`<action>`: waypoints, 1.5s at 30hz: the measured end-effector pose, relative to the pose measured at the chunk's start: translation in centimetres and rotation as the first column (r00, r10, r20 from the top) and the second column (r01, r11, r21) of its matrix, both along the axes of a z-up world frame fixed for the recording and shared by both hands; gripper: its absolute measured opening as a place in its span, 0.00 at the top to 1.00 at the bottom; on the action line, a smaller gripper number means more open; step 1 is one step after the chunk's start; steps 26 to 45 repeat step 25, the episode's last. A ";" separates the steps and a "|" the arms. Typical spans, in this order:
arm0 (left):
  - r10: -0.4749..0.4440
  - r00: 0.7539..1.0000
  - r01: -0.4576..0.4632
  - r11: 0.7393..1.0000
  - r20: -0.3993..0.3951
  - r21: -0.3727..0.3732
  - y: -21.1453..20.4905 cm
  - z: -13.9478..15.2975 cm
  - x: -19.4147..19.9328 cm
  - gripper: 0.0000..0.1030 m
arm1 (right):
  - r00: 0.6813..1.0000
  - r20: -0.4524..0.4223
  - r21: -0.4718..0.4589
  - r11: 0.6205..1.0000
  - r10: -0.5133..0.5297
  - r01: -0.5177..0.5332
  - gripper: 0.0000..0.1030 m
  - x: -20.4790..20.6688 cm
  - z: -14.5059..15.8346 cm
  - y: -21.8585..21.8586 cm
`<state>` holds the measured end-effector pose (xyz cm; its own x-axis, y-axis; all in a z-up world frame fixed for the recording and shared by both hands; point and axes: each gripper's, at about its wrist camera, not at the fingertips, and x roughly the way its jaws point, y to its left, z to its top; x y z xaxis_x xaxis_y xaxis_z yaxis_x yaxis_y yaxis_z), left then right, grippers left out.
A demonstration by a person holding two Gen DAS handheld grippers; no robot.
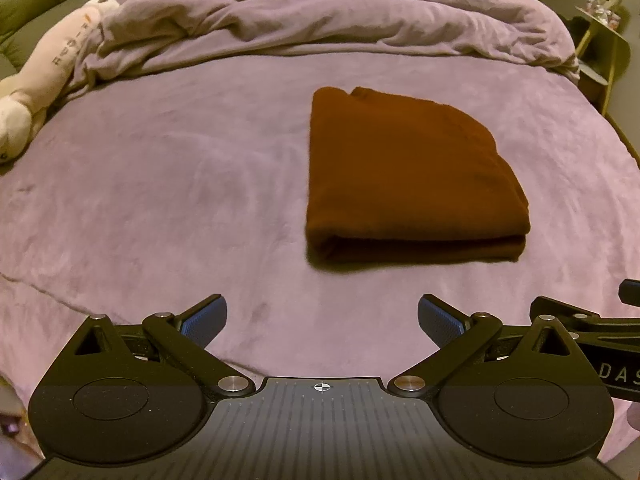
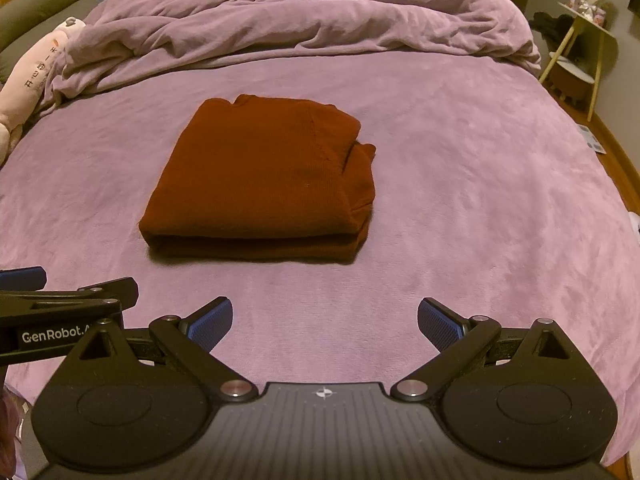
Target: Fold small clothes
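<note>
Folded rust-brown garment on a bed, both tongs spread wide and empty.

The garment lies flat as a compact rectangle on the purple blanket, its folded edge toward the cameras. The left tongs and right tongs hover side by side near the bed's front edge, apart from the cloth. A bunched duvet lies behind; a plush toy rests at far left.

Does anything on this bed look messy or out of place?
Not much. The brown garment lies folded in a neat rectangle on the purple blanket; only its right edge bulges unevenly where layers poke out. Behind it the duvet is bunched up. Both grippers, left gripper and right gripper, are open and empty.
</note>
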<state>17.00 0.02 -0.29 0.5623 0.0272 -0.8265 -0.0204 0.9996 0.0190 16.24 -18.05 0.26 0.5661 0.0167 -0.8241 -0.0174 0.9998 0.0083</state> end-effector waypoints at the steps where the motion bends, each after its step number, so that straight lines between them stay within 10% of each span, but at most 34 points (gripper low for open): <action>1: -0.001 1.000 0.001 1.000 0.002 0.003 0.0 0.0 0.0 0.00 | 1.000 0.000 0.000 1.000 0.001 -0.001 0.04 0.0 0.0 0.0; 45: -0.024 1.000 0.024 0.999 0.002 0.036 0.0 -0.3 -0.5 0.00 | 1.000 0.002 -0.004 1.000 -0.006 0.006 0.04 0.1 0.0 -0.2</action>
